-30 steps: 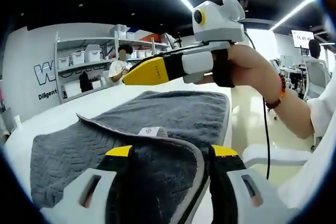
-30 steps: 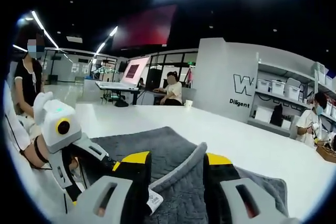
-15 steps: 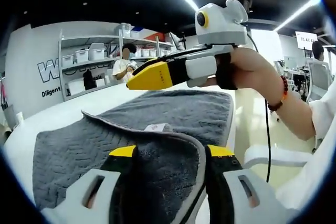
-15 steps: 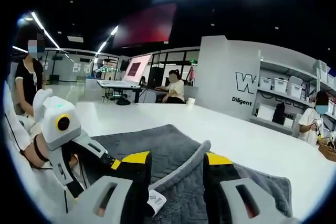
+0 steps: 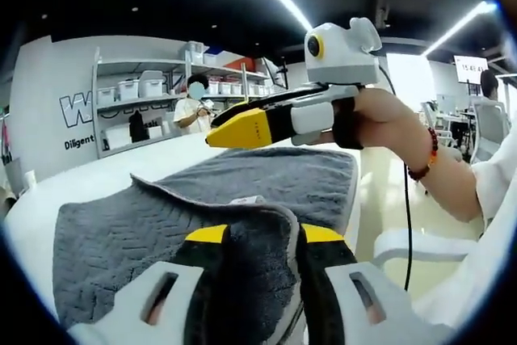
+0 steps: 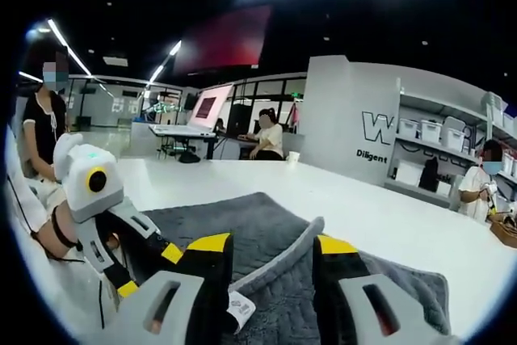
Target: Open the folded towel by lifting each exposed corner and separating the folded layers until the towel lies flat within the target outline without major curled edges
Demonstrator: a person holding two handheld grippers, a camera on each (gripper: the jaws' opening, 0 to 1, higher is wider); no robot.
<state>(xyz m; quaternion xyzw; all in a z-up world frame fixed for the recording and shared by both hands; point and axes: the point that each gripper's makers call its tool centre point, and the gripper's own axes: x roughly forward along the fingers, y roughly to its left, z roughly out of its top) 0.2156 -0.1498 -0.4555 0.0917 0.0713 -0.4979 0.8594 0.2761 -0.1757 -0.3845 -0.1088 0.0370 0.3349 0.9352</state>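
Honestly, both claws (image 5: pixel 260 234) (image 6: pixel 262 244) nearly closed on towel (image 5: pixel 113 228) edge up front, tag (image 6: pixel 240 308) below. Could slip out if yanked, leaving a curled edge.

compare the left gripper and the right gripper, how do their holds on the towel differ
The left gripper has its jaws close together on a rounded fold of the grey towel; the right gripper has a raised towel edge standing between wider-set jaws. A white label lies beyond the left gripper's jaws, but hangs beside the right gripper's left jaw. Both have yellow-tipped jaws.
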